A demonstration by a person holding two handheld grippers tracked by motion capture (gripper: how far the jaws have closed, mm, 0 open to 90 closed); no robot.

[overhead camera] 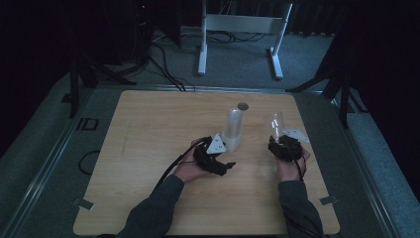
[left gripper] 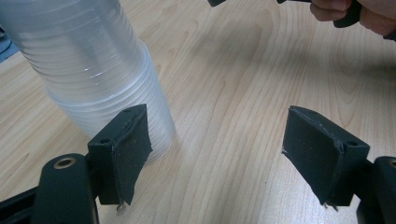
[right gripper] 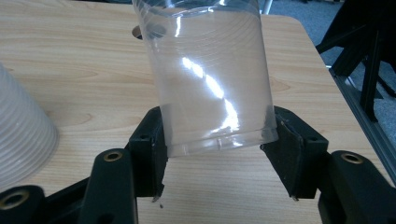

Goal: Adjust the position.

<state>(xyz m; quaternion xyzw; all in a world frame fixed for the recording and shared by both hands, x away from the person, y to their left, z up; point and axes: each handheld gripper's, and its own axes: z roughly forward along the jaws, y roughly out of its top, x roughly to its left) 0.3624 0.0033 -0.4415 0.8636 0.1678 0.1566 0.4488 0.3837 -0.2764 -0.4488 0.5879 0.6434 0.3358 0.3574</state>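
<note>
Single clear plastic cup (right gripper: pixel 212 79), smooth and glossy, clamped near its rim between the pads of the right tool (right gripper: pixel 219 154); held off the bench (right gripper: pixel 84 60), tilted, closed end cut off at the top of the right gripper view. In the high view, faint and hard to make out at (overhead camera: pixel 275 124), right of centre. Stack of nested cups (left gripper: pixel 88 70) upside down on the bench, ribbed by many rims, cloudy white, top cut off. Left tool (left gripper: pixel 215 144) open, one pad just beside the stack's base, touching or not unclear; bare wood between the jaws. Pale wood grain bench top, rounded corners. Small round hole (overhead camera: pixel 242 105) behind the stack. Wide bare room on the left half; right edge near the right hand (overhead camera: pixel 289 158).
</note>
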